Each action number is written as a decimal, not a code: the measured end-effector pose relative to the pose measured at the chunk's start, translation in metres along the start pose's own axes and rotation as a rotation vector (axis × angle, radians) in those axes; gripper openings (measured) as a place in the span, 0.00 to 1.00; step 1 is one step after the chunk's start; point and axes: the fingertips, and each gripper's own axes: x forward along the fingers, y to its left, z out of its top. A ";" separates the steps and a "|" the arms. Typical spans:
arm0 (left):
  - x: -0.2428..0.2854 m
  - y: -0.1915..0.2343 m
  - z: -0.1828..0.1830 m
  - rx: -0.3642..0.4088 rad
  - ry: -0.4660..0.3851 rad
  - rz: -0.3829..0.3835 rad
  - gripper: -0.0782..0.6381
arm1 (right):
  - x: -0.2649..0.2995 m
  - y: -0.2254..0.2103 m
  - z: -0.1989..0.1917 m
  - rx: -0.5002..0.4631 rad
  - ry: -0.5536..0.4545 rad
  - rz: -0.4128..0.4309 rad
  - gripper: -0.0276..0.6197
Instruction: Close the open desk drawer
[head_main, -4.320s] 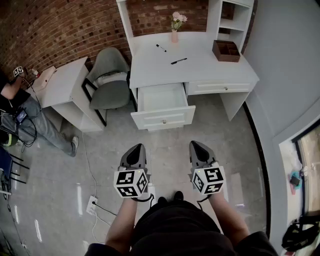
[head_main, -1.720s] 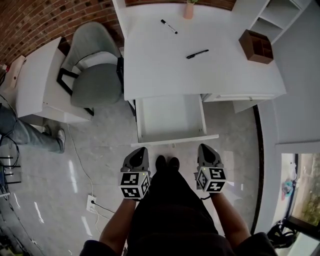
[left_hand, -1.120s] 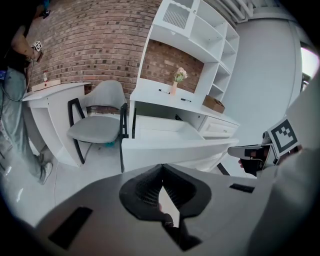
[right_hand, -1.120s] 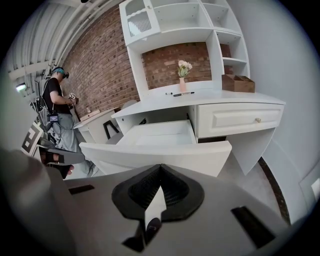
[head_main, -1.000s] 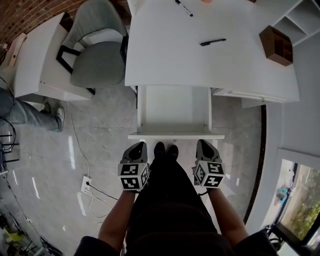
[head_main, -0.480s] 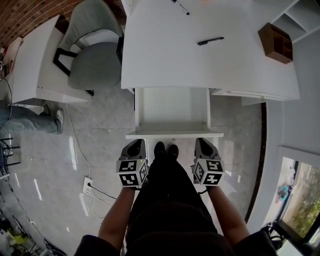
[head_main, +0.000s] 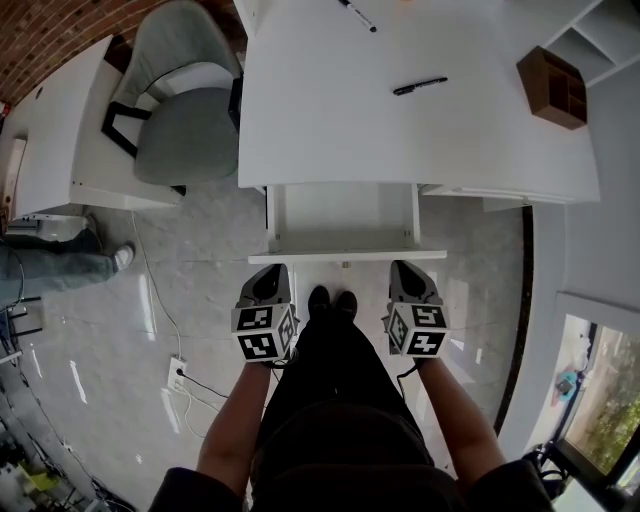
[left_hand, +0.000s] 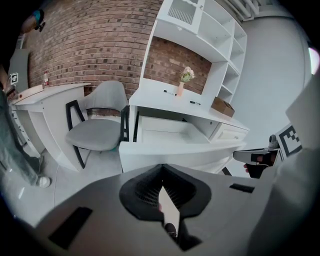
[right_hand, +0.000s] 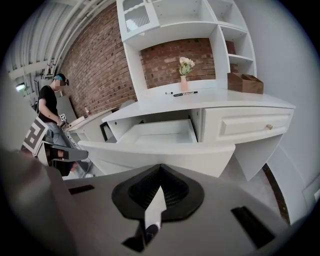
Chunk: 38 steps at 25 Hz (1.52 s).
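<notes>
While the drawer (head_main: 345, 257) has slid further under the bench (head_main: 330, 120), it remains part open. Left gripper (head_main: 272, 272), right gripper (head_main: 403, 268): jaws pressed together, empty, at its near front; closing likely underway.

- The desk (head_main: 400, 140) is set straight ahead of the person; the drawer (head_main: 345, 257) is drawn out from under its left half, toward the person.
- A second drawer (right_hand: 247, 125) is seated shut to the right of the open one.
- The left gripper (head_main: 271, 272) and the right gripper (head_main: 404, 270) are held just before the open drawer's front panel, one near each end; contact cannot be told.
- One pen (head_main: 420, 86) is laid near the middle of the desk top, another pen (head_main: 357, 15) behind it and to the left.
- A compartmented box (head_main: 552, 88) is placed at the desk's right end.
- A chair (head_main: 185, 140) is stood left of the desk, between it and a side table (head_main: 55, 150).
- A socket strip (head_main: 178, 372) is laid on the floor, left of the left gripper and behind it.
</notes>
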 end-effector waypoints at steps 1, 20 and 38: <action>0.003 0.001 0.003 0.000 0.000 0.001 0.12 | 0.003 -0.001 0.003 -0.001 -0.002 0.000 0.05; 0.047 0.014 0.054 0.014 -0.003 0.023 0.12 | 0.050 -0.013 0.051 -0.020 -0.020 -0.007 0.05; 0.079 0.024 0.091 0.004 -0.027 0.031 0.12 | 0.084 -0.021 0.085 -0.079 -0.023 -0.003 0.05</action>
